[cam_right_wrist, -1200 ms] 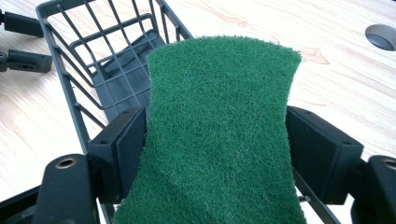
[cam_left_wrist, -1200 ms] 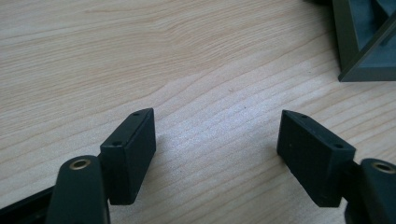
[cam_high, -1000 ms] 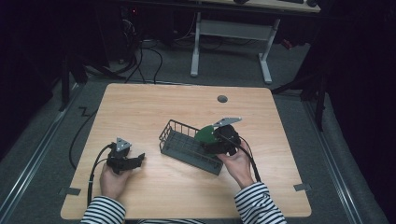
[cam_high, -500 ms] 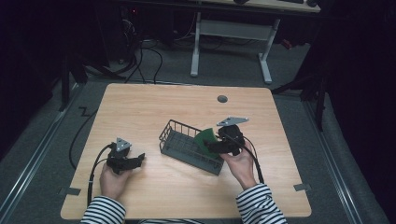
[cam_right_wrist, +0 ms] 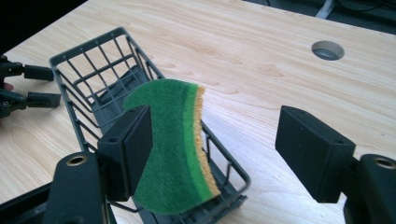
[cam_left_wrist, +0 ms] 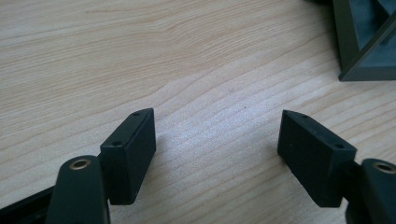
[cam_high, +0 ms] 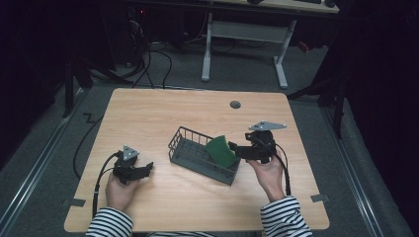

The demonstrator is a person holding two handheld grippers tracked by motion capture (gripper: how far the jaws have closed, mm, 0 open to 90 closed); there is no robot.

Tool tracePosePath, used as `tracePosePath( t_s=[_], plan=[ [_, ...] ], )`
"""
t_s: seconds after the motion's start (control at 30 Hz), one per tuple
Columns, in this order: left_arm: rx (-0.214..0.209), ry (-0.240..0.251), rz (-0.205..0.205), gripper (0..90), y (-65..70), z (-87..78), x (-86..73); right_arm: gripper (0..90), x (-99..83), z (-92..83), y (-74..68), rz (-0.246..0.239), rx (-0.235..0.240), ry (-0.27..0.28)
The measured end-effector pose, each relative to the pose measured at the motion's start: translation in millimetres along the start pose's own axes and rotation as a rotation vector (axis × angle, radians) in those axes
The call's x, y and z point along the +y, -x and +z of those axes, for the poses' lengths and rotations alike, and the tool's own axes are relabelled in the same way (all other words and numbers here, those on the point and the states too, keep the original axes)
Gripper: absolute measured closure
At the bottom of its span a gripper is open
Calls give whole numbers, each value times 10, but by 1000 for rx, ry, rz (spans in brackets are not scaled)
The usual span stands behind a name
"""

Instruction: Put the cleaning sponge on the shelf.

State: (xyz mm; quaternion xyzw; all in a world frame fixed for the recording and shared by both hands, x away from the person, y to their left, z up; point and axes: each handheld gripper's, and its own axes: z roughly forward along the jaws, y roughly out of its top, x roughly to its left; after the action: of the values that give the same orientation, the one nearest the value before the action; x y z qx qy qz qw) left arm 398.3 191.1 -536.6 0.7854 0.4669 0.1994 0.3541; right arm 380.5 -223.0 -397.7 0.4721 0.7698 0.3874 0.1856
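L gripper [cam_high: 143,169] is rested on the desk [cam_high: 163,111], jaws wide apart w/ nothing between them; no part in the work is seen. In the middle, the wire basket [cam_high: 190,148] is set on the desk, and the green sponge [cam_high: 221,151] is leaned upright inside its right end, against the rim. R gripper [cam_high: 236,148] is just beside it, jaws apart and lately narrowing, sponge not pinched. Placing is judged done; only pulling clear is left.

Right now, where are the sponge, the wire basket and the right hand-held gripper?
sponge [cam_right_wrist: 175,154]: right gripper view, on its green scouring face.
wire basket [cam_high: 184,131]: high view, on its far rim.
right hand-held gripper [cam_right_wrist: 212,154]: right gripper view, midway between its open fingertips.
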Motion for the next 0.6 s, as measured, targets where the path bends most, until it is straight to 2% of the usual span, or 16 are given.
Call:
tracePosePath(
  t_s=[0.27, 0.6],
  plan=[
    [1, 0, 0, 285, 0, 1, 0, 285, -58, -170, 149, 36, -17, 38],
    [4, 2, 1, 285, 3, 2, 0, 289, -163, -299, 299, 79, -27, 61]
  ],
)
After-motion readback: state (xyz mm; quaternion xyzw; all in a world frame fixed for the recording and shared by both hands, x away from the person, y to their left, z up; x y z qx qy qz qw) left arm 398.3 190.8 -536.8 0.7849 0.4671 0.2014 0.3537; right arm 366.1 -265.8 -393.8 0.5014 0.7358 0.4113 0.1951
